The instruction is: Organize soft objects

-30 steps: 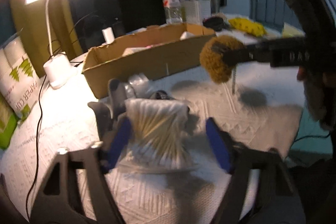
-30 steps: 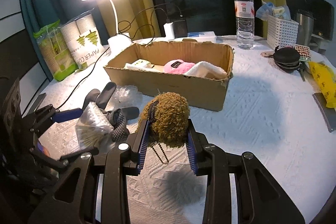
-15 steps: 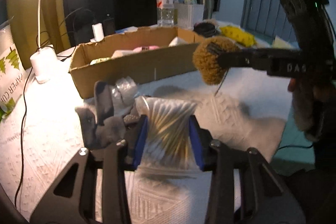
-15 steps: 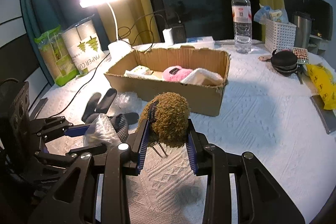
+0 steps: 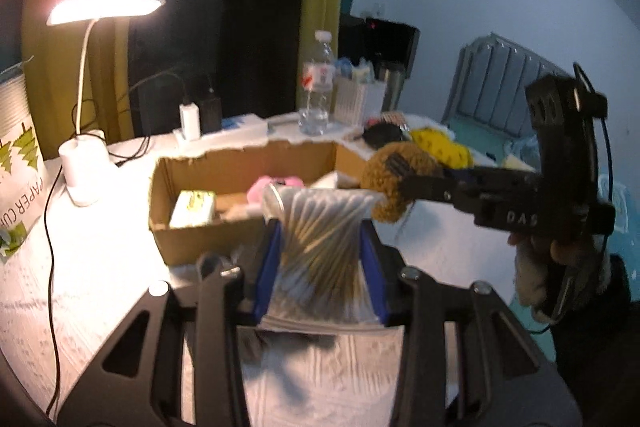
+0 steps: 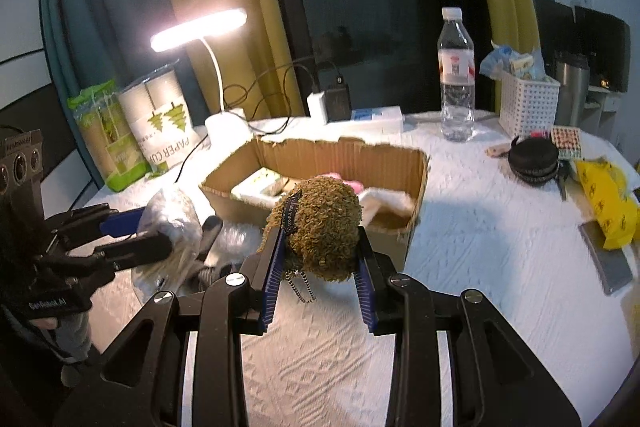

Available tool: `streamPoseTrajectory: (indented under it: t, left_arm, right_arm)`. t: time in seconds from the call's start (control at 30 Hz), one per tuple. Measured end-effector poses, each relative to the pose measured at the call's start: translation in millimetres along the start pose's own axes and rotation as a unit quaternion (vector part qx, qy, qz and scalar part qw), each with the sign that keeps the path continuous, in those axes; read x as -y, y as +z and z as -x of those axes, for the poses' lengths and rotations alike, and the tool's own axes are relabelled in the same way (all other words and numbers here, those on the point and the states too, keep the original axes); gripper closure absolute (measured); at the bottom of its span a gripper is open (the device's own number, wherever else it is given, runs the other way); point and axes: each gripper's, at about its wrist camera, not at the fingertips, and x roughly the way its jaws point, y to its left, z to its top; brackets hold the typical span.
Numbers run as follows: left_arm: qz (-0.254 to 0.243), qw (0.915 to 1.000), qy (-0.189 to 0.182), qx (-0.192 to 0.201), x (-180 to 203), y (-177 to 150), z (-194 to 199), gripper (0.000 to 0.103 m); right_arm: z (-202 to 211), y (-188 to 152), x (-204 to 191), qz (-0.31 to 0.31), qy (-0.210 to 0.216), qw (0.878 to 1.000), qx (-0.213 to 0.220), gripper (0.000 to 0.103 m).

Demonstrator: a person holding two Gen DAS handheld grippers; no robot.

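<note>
Right wrist view: "PAPER CUP" pack (image 6: 164, 131); right gripper (image 6: 320, 263) clamping fuzzy ball (image 6: 320, 227); left gripper (image 5: 320, 263) clamping swab bag (image 5: 320, 247).

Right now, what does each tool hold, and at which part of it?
The left tool pinches a clear plastic bag of cotton swabs across its middle. The right tool grips a brown fuzzy plush ball by its lower sides.

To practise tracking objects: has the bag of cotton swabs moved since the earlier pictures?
Yes. The bag of cotton swabs, clamped in the left gripper, has risen off the tablecloth and now overlaps the cardboard box.
</note>
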Motion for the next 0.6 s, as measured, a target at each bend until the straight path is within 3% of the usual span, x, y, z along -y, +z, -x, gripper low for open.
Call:
streamPoseTrajectory:
  t: [0.33,0.6]
  left_arm:
    - [0.019,0.9995,0.019,0.017,-31,40,-22,0.063]
    - [0.041,0.9989,0.024,-0.004,-50,49,-63,0.062]
  right_arm:
    - [-12,34,15,-0.01,-0.003,1.0,0.02,0.068]
    - [-44,37,38,-0.032,-0.009,0.999,-0.008,0.067]
